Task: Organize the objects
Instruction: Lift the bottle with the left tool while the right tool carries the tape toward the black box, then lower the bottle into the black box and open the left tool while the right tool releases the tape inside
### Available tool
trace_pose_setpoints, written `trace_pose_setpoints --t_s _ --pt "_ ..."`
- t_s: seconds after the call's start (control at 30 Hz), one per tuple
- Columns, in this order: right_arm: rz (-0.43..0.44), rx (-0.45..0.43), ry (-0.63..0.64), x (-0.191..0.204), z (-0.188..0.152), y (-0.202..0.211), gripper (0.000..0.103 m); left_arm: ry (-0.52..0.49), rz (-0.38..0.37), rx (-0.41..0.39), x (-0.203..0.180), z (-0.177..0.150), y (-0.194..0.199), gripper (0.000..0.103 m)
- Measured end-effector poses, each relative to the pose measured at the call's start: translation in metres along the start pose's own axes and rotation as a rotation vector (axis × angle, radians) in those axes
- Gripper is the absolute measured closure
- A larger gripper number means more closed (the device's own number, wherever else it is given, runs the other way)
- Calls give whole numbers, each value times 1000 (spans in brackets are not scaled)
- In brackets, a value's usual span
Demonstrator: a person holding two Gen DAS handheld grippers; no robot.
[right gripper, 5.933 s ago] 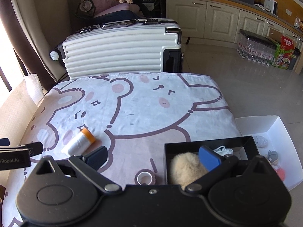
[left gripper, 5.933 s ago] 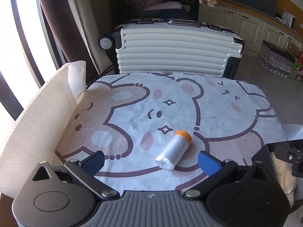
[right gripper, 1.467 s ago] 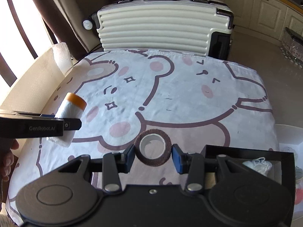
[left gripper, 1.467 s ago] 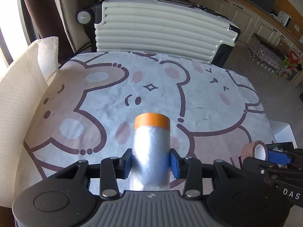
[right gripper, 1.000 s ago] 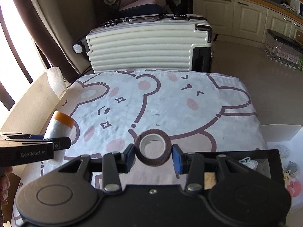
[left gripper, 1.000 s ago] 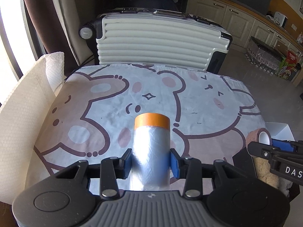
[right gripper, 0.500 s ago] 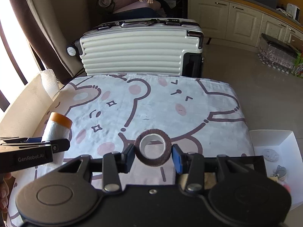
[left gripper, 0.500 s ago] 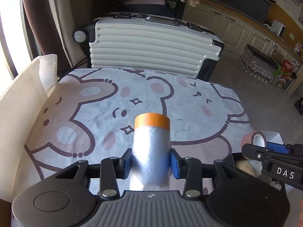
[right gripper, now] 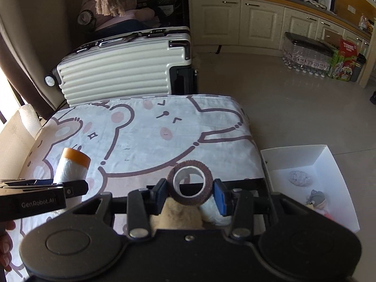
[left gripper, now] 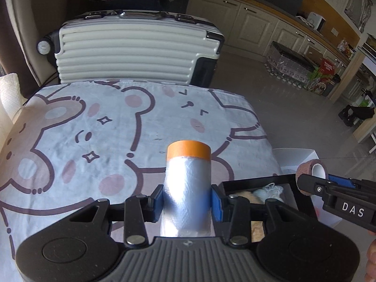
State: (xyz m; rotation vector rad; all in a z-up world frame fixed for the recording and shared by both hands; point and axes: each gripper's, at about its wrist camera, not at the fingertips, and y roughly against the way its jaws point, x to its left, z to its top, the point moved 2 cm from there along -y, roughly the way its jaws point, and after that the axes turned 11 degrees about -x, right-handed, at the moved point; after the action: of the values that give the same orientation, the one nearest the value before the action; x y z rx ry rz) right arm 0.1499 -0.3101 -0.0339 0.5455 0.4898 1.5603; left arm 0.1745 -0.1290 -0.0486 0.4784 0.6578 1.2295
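Left wrist, right gripper marked "DAS"

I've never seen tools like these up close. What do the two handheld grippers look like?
Both are black plastic with blue pads on two fingers driven by linked bars with silver pivot screws. The left gripper has a ribbed grey housing and, seen from the right wrist, reads "GenRobot.AI". The right gripper has a smooth black housing; its side reads "DAS".

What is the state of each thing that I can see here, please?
Left gripper: jaws shut on the film roll.
Film roll: held, lifted.
Right gripper: jaws shut on the tape roll.
Tape roll: held, lifted.
Black box: open.
White box: open.
Suitcase: closed.
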Motion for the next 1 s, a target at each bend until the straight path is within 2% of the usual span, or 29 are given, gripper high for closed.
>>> trace_pose_setpoints --t_s 0.43,1.0 --pt "-61 -3 -84 -61 -11 12 60 30 -105 61 -59 -19 -20 61" --pt "-75 -28 -210 -101 -15 8 60 79 -228 176 -121 -58 -57 61"
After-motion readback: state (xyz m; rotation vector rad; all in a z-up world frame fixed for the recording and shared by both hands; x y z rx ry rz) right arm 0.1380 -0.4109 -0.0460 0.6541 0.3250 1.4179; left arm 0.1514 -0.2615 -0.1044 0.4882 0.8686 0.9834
